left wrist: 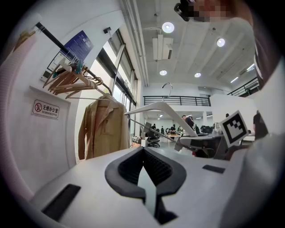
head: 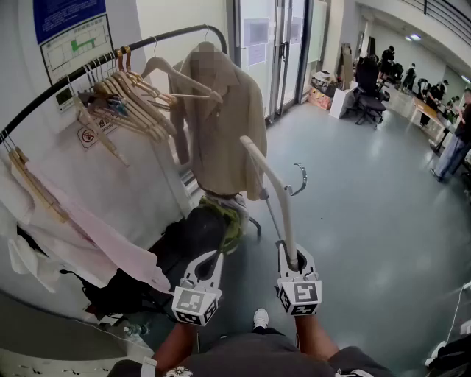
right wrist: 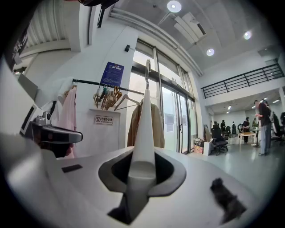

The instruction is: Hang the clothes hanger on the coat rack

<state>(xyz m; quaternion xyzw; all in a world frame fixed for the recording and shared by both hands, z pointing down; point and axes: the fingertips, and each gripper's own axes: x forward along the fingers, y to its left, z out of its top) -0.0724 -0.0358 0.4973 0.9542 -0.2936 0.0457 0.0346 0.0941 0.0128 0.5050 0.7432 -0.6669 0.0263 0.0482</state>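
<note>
We see a black rack (head: 59, 91) that runs along the white wall (head: 158, 15). On its rail hang a bunch of wooden hangers (head: 132, 96), then a beige jacket (head: 221, 125) on a white hanger (head: 184, 79), and nearer to us a pink garment (head: 96, 228). Under the rack, the grey floor (head: 368, 221) carries dark bags (head: 184, 235), with a green thing (head: 231, 221) just beside them. Far away on the same floor stand an office chair (head: 370, 103) and some boxes (head: 321, 92) near the glass door (head: 276, 51).
</note>
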